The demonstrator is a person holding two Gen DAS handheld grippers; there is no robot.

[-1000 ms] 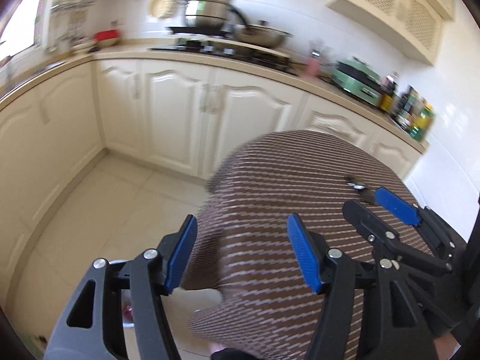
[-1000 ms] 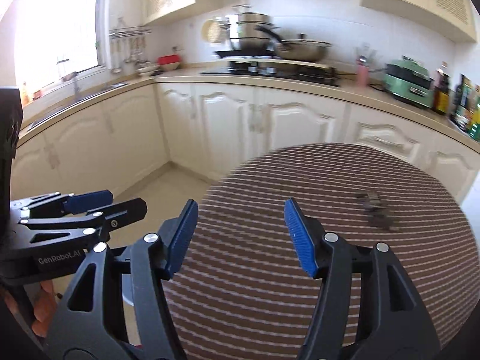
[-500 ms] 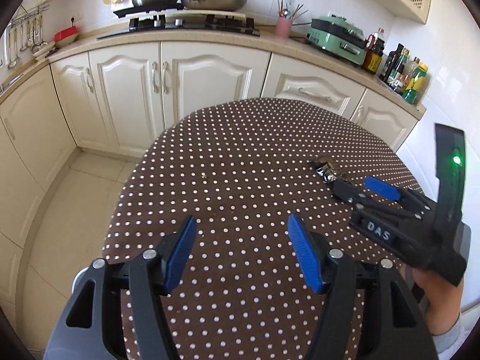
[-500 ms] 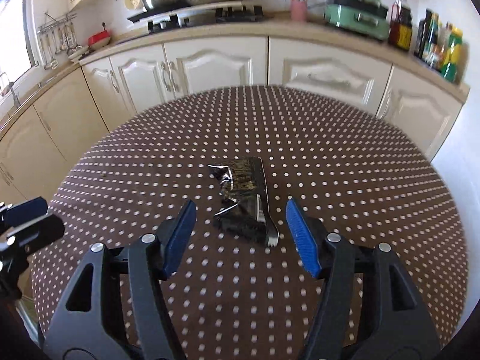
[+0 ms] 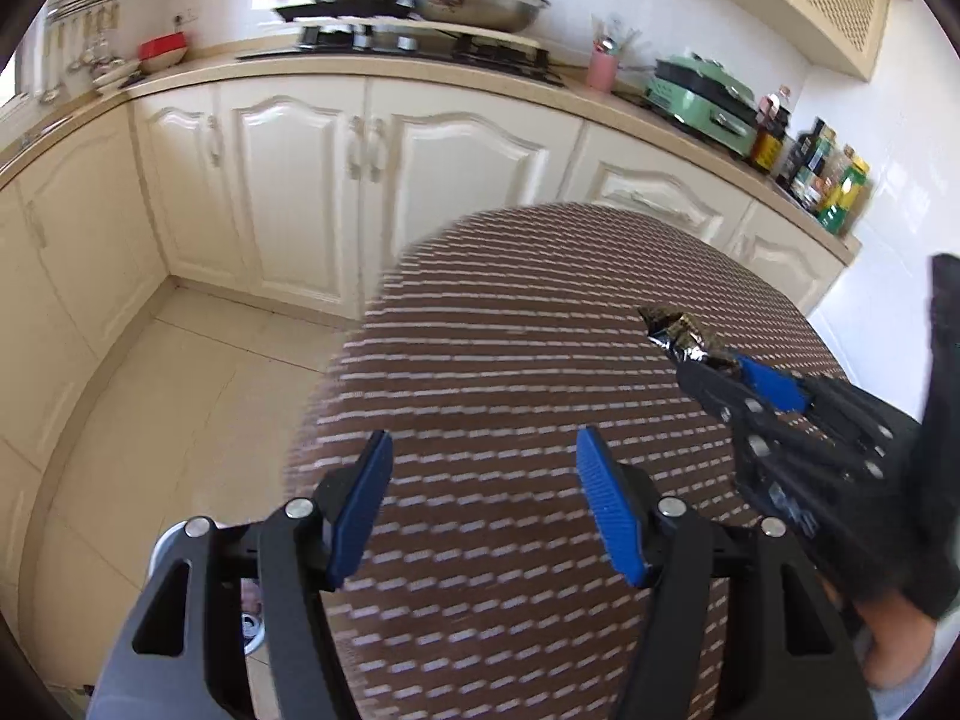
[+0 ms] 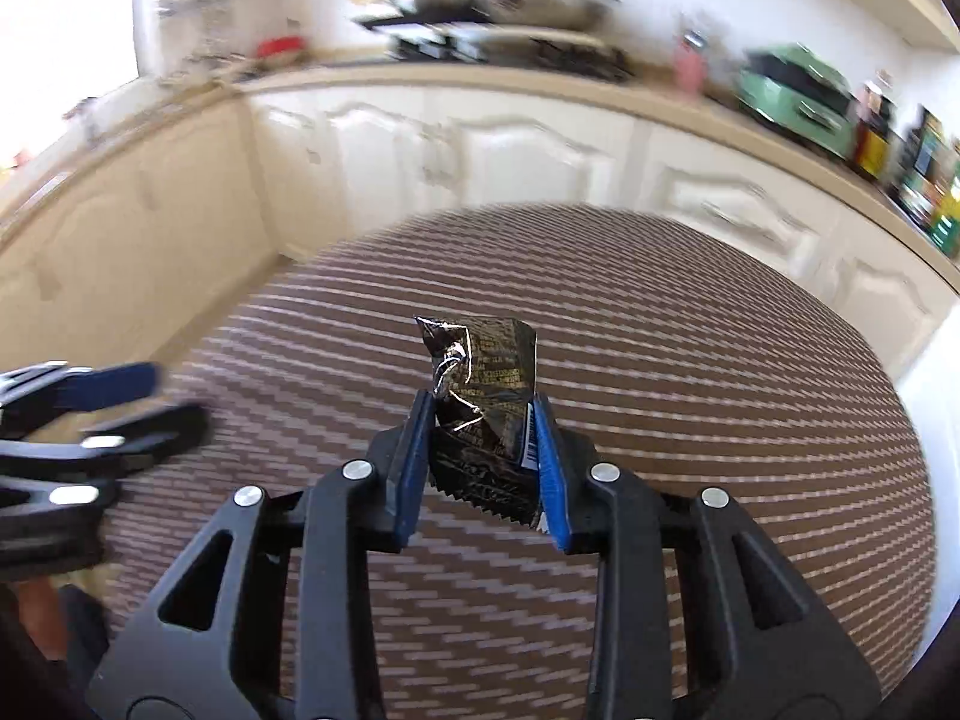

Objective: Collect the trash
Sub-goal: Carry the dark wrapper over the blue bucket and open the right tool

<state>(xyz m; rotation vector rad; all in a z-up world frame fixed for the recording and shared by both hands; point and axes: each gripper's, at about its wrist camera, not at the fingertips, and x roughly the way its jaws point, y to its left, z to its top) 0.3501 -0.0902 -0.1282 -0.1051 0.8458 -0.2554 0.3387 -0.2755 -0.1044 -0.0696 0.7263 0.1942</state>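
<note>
A crumpled black foil wrapper [image 6: 486, 384] is pinched between the blue pads of my right gripper [image 6: 483, 420], which is shut on it and holds it above the round brown dotted table [image 6: 720, 420]. In the left wrist view the wrapper [image 5: 681, 333] sticks out of the right gripper [image 5: 714, 369] at the right. My left gripper [image 5: 483, 474] is open and empty over the table's left part [image 5: 510, 330]; it also shows at the left of the right wrist view [image 6: 138, 396].
Cream cabinets [image 5: 300, 180] and a counter with a stove and pots [image 5: 420, 6], a green appliance [image 5: 702, 96] and bottles [image 5: 822, 174] run behind the table. A tiled floor [image 5: 180, 390] lies to the left, with a white bin edge [image 5: 162, 546] low down.
My right gripper has closed on the wrapper that lay between its fingers and lifted it off the table. Both views are swinging and blurred. The left gripper stays open.
</note>
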